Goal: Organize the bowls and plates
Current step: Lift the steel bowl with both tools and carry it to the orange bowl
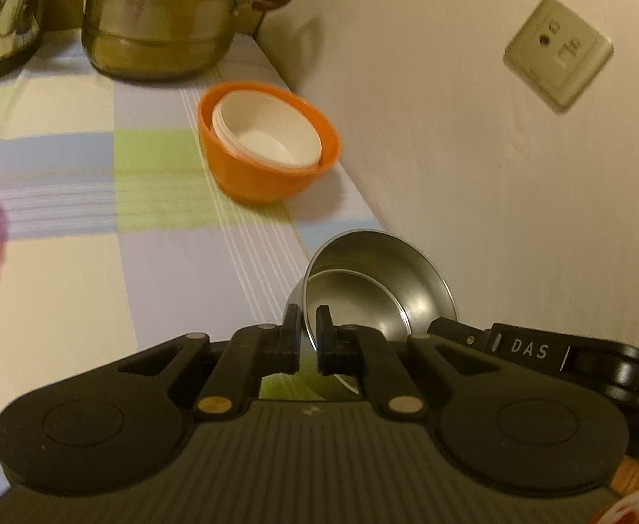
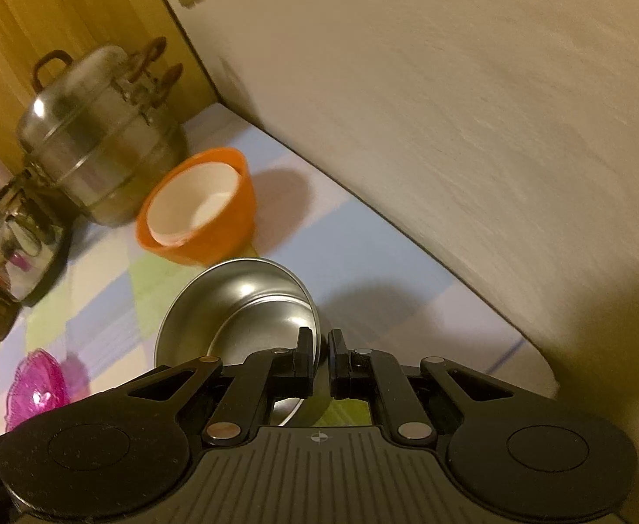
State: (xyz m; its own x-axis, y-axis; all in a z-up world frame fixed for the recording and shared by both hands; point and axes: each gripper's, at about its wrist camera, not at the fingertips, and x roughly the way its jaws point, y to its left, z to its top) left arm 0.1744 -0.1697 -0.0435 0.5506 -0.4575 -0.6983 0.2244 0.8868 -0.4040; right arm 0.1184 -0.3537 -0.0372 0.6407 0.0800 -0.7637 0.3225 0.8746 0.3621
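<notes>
One steel bowl pinched at its rim by both grippers' closed jaws, one orange bowl holding white bowls

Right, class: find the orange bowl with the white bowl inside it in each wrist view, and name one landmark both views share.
Left wrist: orange bowl sits centre, slightly above the middle, near the wall.
Right wrist: orange bowl sits left of centre, above the held steel bowl.
Shared landmark: the steel steamer pot behind it.

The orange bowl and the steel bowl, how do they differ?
The orange bowl rests on the checked cloth; the steel bowl is held tilted, its rim clamped by the left tool and right tool. Orange is matte, steel shiny. Each has a smaller dish nested inside.
</notes>
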